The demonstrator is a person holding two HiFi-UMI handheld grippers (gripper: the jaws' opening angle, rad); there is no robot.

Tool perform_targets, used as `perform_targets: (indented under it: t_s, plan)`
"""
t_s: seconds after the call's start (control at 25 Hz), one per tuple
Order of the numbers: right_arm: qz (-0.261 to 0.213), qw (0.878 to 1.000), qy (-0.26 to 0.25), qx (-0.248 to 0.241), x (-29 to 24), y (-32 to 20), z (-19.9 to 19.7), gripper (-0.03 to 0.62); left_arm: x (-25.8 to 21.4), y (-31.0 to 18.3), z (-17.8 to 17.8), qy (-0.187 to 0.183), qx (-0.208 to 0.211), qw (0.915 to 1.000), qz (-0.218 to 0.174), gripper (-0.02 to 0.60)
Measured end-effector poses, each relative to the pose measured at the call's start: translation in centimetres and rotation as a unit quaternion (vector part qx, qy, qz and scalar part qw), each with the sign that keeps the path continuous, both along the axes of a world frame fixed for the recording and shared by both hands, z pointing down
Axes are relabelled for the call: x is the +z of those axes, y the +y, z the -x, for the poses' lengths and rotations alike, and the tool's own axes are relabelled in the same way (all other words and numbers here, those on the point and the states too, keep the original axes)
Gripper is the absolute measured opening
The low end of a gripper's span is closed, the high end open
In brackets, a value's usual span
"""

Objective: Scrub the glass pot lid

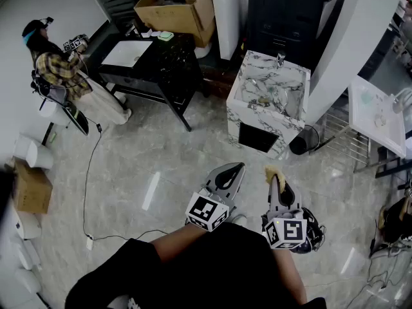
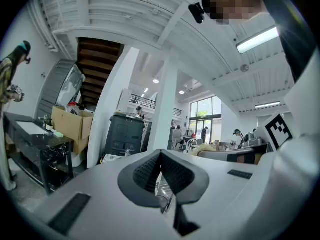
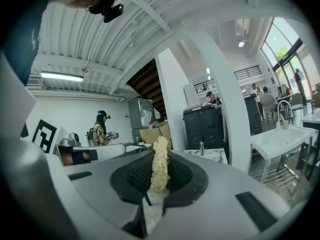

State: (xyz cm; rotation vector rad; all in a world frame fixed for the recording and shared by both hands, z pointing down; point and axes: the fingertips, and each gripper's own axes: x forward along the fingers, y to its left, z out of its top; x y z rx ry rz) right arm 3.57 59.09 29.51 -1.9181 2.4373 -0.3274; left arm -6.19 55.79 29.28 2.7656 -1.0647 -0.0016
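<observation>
Floor: glossy pale grey marbled tiles (image 1: 161, 166), catching patches of light.
Centre: white veined marble sink block (image 1: 267, 98) with a tap.
Upper left: black table (image 1: 151, 63), cardboard box (image 1: 177, 8) behind it.
Behind the block: dark cabinet (image 1: 283, 11).
Right: white column (image 1: 360, 37), white basin (image 1: 376, 118) on a metal rack.
Ceiling: white ribbed panels (image 3: 75, 34), strip light (image 3: 62, 76).
Far end: tall windows (image 2: 205, 116), daylight.
Stairs: dark underside (image 2: 97, 64).

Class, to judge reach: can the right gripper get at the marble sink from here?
Probably not yet. The right gripper, shut on a scrubber, sits near the person's body, with floor between it and the sink. Nothing blocks the path; stepping forward should do.
</observation>
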Motion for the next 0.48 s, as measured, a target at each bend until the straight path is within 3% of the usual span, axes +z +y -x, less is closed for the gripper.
perform_targets:
  t_s: [0.28, 0.48]
  plan:
    - [-0.016, 0.999, -0.016, -0.024, 0.2, -0.2, -2.4, 0.058, 1.5, -1.3, -0.1, -0.004, -0.045, 0.9990, 0.008, 0.015]
    - [-0.020, 0.999, 0.015, -0.044, 1.1, -1.1, -2.8, 0.058, 2.5, -2.6, 0.6, 0.006, -0.056, 0.9979, 0.034, 0.015]
